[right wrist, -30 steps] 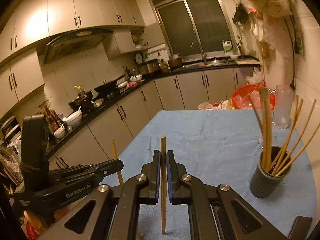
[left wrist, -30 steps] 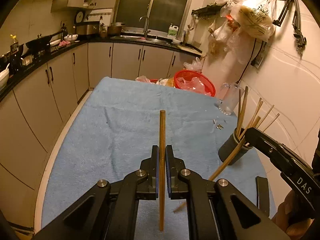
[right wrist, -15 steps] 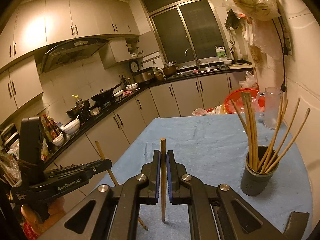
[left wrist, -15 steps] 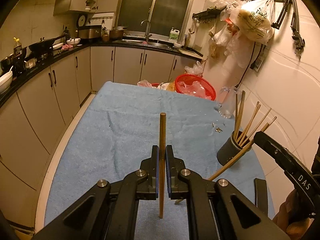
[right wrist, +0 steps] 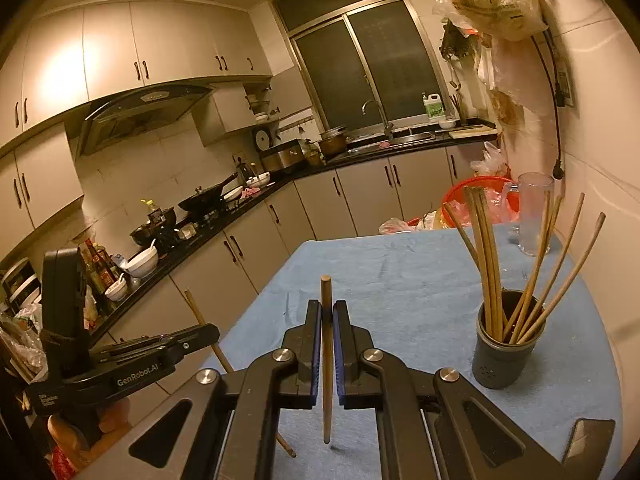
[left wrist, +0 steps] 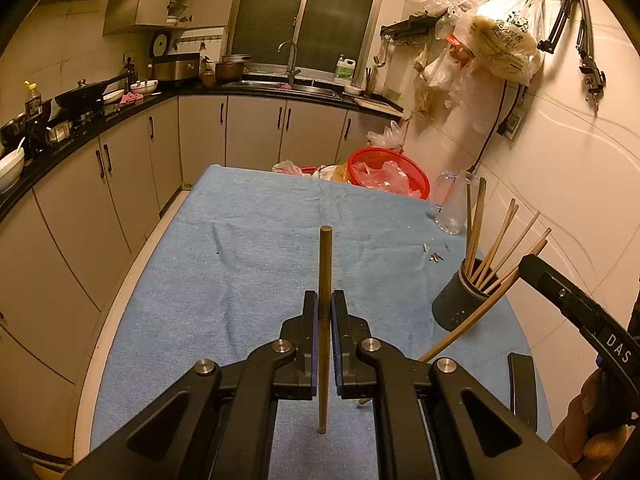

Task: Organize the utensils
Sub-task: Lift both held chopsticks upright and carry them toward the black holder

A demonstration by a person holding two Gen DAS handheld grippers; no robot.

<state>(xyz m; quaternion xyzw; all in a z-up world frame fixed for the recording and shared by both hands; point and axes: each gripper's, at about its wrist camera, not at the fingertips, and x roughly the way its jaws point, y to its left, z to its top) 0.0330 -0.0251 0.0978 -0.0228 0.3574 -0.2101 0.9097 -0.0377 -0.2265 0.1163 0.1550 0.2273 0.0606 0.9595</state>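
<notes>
My left gripper point(left wrist: 325, 300) is shut on a wooden chopstick point(left wrist: 324, 264) that stands upright above the blue tablecloth point(left wrist: 248, 264). My right gripper point(right wrist: 327, 310) is likewise shut on a second chopstick point(right wrist: 326, 292), held upright. A dark cylindrical holder point(right wrist: 505, 354) with several chopsticks stands on the cloth to the right of it, apart from it. In the left wrist view the same holder point(left wrist: 456, 304) sits at the right, with the right gripper's black body point(left wrist: 576, 316) and its slanting chopstick point(left wrist: 468, 326) beside it. The left gripper's body point(right wrist: 132, 360) shows at the lower left of the right wrist view.
A red basket point(left wrist: 386, 174) with plastic bags and a clear glass mug point(right wrist: 534, 214) stand at the table's far right. Small scraps point(left wrist: 435, 254) lie near the holder. Kitchen counters with pans and bowls point(right wrist: 144, 262) run along the left; bags hang on the right wall point(left wrist: 504, 44).
The right gripper has drifted with its chopstick, and the holder now sits lower and nearer in its view. The left gripper has barely moved and keeps its chopstick.
</notes>
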